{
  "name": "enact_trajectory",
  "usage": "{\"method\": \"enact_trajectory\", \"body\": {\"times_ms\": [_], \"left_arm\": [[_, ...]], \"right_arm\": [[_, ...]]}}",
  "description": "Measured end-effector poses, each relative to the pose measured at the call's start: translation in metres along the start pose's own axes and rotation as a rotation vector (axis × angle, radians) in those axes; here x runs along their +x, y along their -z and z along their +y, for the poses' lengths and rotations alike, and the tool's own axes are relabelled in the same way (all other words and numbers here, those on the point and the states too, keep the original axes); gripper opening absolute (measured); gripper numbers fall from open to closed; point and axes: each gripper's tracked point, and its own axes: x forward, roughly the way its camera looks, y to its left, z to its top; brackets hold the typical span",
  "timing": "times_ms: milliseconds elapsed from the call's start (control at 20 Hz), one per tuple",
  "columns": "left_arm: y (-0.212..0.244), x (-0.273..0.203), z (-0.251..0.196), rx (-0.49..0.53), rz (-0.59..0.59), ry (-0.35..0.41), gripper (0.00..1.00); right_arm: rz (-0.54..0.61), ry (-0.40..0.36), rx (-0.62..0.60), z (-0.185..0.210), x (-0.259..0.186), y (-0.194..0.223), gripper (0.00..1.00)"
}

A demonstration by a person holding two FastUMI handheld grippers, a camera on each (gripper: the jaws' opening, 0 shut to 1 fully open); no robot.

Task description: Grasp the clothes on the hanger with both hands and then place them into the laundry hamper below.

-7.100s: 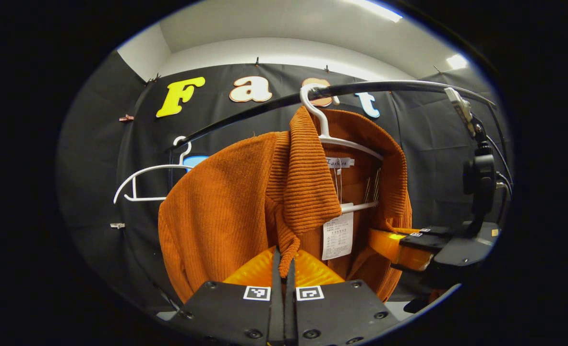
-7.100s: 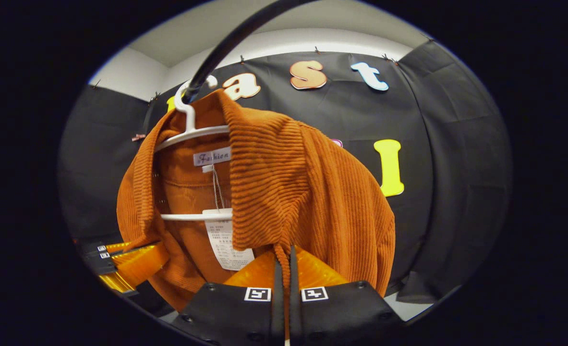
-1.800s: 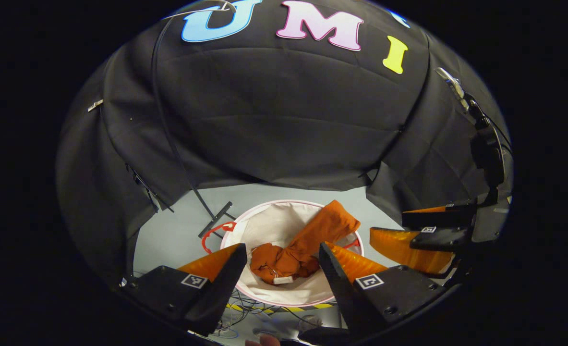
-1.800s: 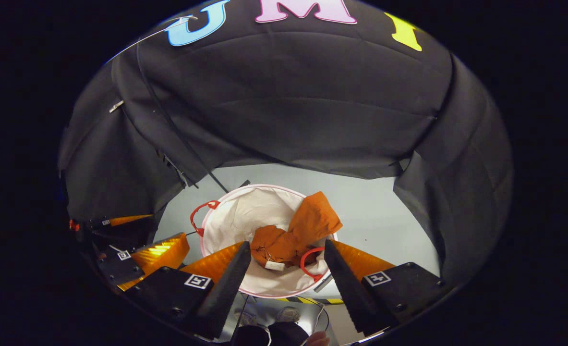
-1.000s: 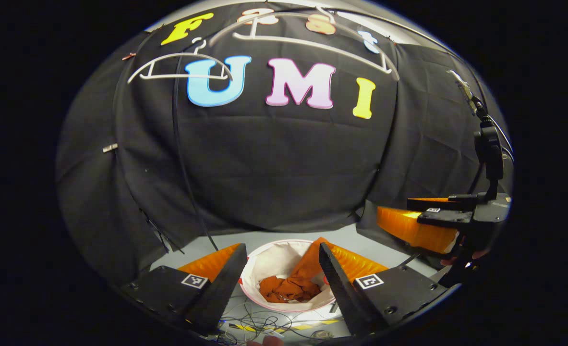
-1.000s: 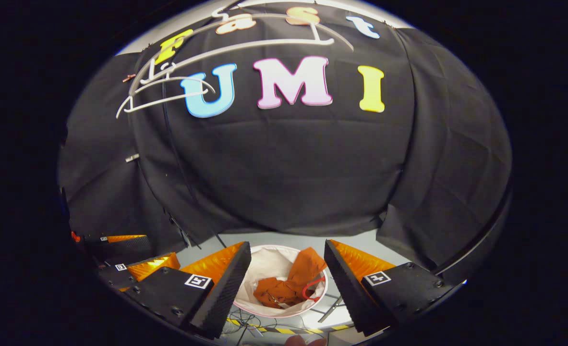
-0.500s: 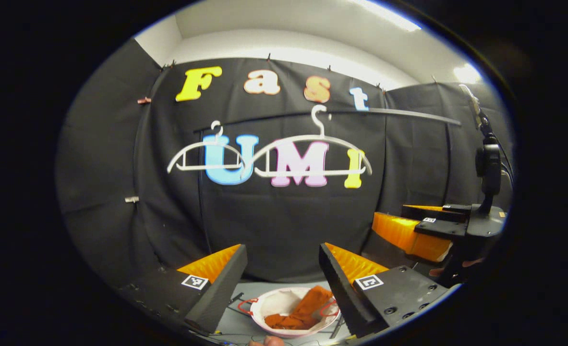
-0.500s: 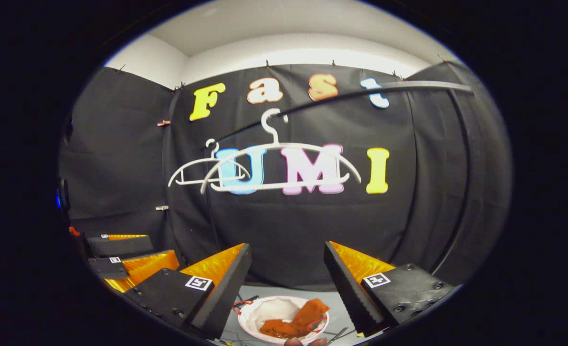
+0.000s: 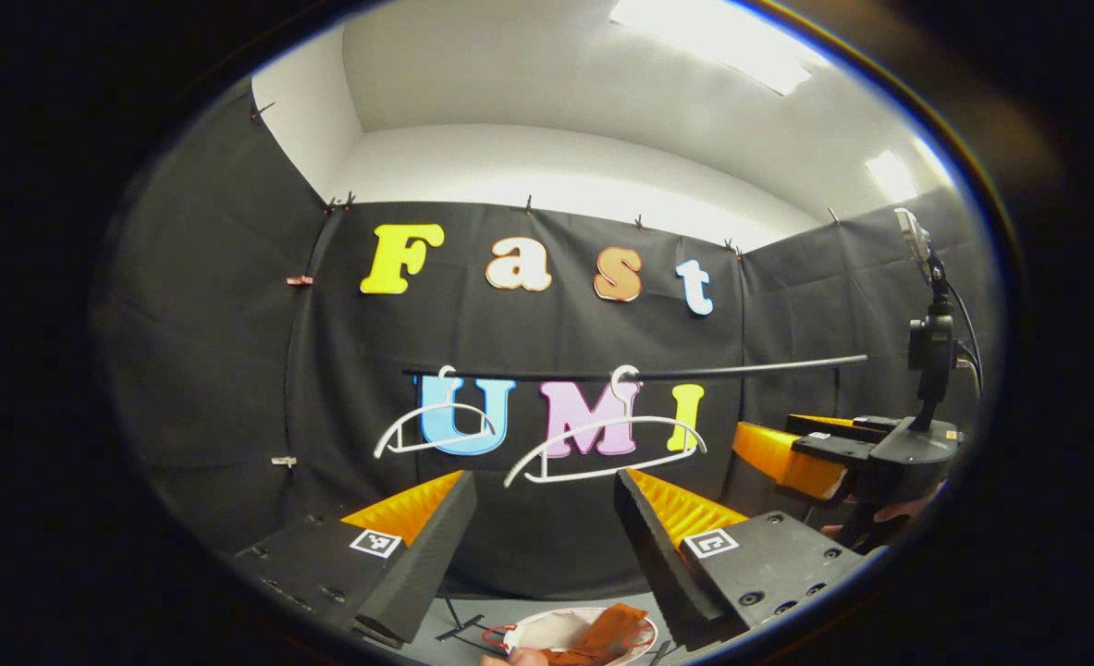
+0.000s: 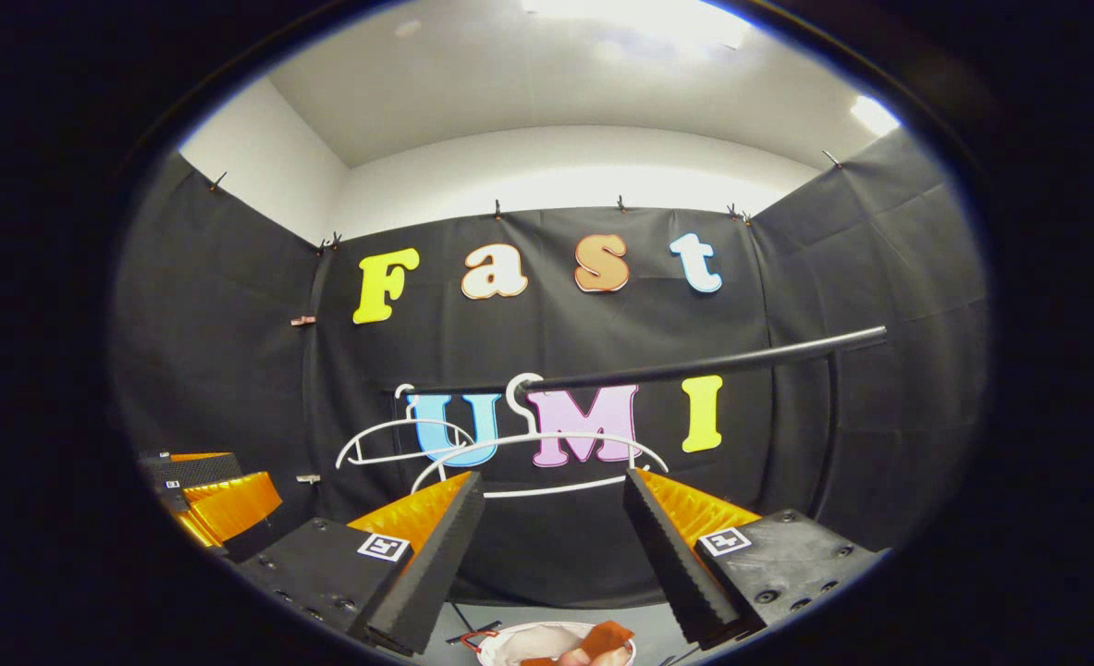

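Both the left gripper (image 9: 545,518) and right gripper (image 10: 554,523) gape empty, the orange clothes (image 9: 602,636) lying in the hamper (image 9: 533,634) below them.

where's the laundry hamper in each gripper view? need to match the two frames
Left gripper view: laundry hamper at the bottom edge, just right of centre, below the open left gripper; orange clothes lie inside.
Right gripper view: hamper at the bottom edge, centre, below the open right gripper, with a bit of the clothes showing.
Shared landmark: the nearer white hanger on the black rail.
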Motion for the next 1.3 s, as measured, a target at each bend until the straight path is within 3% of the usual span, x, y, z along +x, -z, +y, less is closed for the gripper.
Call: {"method": "enact_trajectory", "body": {"times_ms": [150, 400, 750, 1300], "left_arm": [[-0.019, -0.018, 0.022, 0.035, -0.041, -0.019, 0.92], [-0.039, -0.030, 0.042, 0.053, -0.070, -0.045, 0.95], [-0.043, -0.022, 0.043, 0.074, -0.061, -0.037, 0.95], [-0.024, -0.012, 0.055, 0.094, 0.021, -0.099, 0.95]], "right_arm": [[-0.060, -0.002, -0.053, 0.007, -0.007, -0.034, 0.97], [-0.115, 0.019, -0.057, 0.002, -0.017, -0.061, 0.97], [-0.090, 0.038, -0.075, 0.005, -0.019, -0.051, 0.98], [-0.054, 0.036, -0.101, 0.014, -0.018, -0.035, 0.97]]}}
